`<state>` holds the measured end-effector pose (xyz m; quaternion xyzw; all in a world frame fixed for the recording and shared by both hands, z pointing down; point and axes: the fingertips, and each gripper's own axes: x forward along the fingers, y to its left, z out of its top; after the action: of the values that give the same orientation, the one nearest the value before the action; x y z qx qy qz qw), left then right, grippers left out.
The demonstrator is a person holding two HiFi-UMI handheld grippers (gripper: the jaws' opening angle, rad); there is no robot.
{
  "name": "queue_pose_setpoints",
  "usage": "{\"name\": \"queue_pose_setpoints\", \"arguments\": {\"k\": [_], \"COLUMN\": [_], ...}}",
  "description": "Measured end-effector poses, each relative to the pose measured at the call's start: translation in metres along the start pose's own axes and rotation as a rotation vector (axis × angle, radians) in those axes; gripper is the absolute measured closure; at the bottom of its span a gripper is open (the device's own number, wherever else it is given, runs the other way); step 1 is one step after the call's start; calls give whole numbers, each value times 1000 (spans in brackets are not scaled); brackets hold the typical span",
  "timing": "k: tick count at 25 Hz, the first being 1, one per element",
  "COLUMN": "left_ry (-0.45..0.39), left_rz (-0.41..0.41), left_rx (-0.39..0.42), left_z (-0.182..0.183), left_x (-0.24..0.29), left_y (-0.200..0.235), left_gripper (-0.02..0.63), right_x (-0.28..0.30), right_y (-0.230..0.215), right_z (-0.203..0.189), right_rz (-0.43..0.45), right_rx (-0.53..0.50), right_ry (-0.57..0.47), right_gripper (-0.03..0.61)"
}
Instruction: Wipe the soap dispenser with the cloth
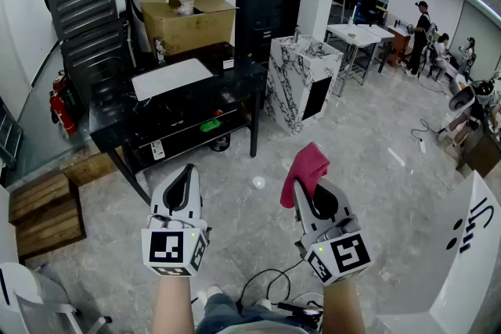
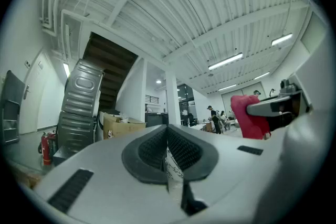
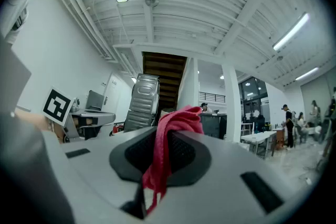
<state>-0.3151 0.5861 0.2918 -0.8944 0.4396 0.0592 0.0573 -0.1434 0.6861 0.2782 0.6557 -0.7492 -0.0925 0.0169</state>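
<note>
Right gripper (image 3: 160, 152) clamped on red cloth (image 3: 178, 118) — only a fold pinched, so it may slip out mid-wipe. Left gripper (image 1: 188, 172) shut, empty. Dispenser — probably the small bottle (image 1: 160, 51) on the black table (image 1: 235, 78) — is well ahead; unsteadied, it may topple.

Bright, even light fr ceiling strip lights (image 3: 294, 31), soft shadows; gripper views heavy fisheye w/ dark corners.

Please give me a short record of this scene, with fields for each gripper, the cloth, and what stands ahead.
left gripper: jaws together
right gripper: shut on the cloth
cloth: red, bunched, sticks out past the jaws
ahead: black table, with a cardboard box behind it
soap dispenser: cannot be made out clearly
wiping: not begun
</note>
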Motion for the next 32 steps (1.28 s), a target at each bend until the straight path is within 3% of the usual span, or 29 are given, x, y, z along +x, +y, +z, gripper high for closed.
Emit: {"name": "queue_pose_setpoints", "arguments": {"k": [8, 16, 21, 27, 32], "left_ry": [12, -10, -16, -23, 20], "left_rz": [9, 59, 28, -52, -138], "left_rx": [12, -36, -56, -5, -107], "left_z": [-6, -14, -31, -47, -64], "left_x": [-15, 20, 69, 154, 228], "left_y": [-46, -31, -11, 29, 70], "left_gripper": [600, 600, 598, 591, 589], "right_x": [-35, -2, 50, 152, 236], "right_y": [-14, -28, -47, -64, -80], "right_z": [-16, -27, -40, -52, -60], "right_rz": [35, 77, 71, 80, 63], "right_rx": [18, 13, 8, 18, 27], "right_ry": [16, 4, 10, 17, 34], "right_gripper": [531, 529, 529, 529, 529]}}
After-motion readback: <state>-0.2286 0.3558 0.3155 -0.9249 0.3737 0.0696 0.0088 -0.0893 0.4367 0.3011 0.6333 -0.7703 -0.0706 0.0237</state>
